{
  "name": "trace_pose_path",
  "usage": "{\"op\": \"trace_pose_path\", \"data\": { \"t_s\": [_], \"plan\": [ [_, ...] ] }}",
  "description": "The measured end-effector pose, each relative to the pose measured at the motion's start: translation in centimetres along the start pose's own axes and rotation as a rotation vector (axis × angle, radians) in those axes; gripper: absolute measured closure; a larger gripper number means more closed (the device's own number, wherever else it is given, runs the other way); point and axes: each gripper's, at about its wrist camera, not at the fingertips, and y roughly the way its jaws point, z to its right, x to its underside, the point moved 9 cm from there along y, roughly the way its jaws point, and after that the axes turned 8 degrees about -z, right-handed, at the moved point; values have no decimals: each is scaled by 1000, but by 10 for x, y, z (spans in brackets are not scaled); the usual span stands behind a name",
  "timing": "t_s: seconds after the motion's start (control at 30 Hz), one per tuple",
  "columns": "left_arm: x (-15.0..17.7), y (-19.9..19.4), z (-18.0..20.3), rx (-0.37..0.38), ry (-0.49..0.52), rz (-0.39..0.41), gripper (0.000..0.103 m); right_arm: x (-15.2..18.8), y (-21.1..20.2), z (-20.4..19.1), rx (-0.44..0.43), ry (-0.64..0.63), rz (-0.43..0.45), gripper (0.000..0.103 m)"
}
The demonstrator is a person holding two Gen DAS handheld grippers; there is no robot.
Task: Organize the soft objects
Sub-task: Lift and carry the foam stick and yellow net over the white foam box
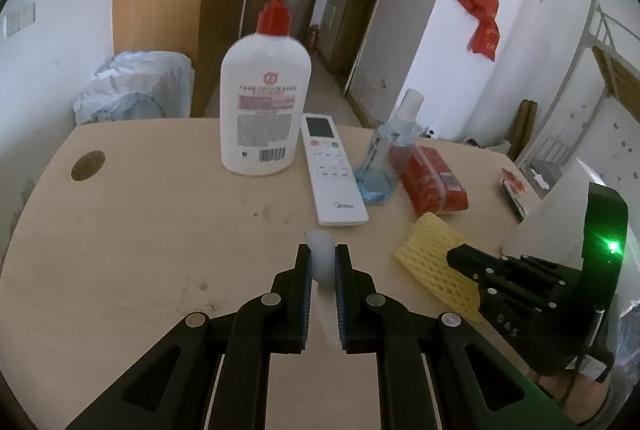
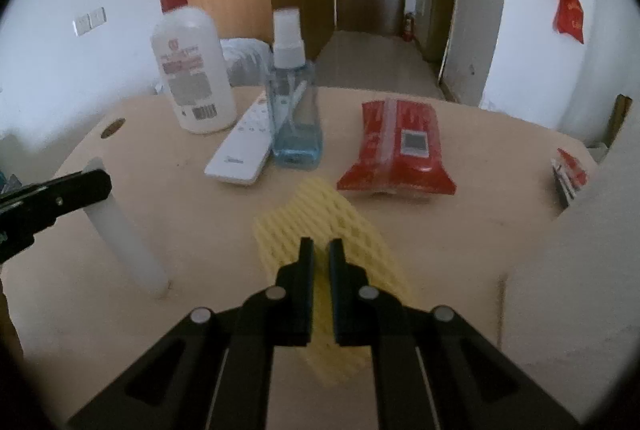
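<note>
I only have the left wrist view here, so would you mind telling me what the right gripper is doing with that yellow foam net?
Observer: The right gripper is shut on the yellow foam net, with the mesh pinched between its pads.
Operator: Thank you. My white foam tube looks foreshortened; how does it stand?
Observer: From the right wrist view, the white foam tube leans, its lower end on the table, with the left gripper clamped near its top.
Operator: Is the red packet plain on top?
Observer: No, the red packet carries a small grey label.
</note>
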Motion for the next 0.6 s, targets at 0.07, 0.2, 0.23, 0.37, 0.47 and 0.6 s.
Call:
{"op": "trace_pose_path", "data": {
  "t_s": [0.07,0.2,0.23,0.37,0.47,0.6],
  "plan": [
    [-1,-5,2,4,5,13,92,-1,-6,3,-11,11,12,94],
    [-4,-16,5,7,11,39,92,-4,-15,5,-32,22,34,94],
    [-4,-18,5,9,12,43,92,-5,-20,6,-39,30,48,94],
    [-3,-27,9,14,24,56,92,-8,-41,3,-54,37,100,94],
    [-5,-43,17,9,53,101,92,-7,-57,1,-57,39,135,94],
    [0,-63,26,23,73,134,92,-2,-72,-3,-78,46,170,94]
  ]
}}
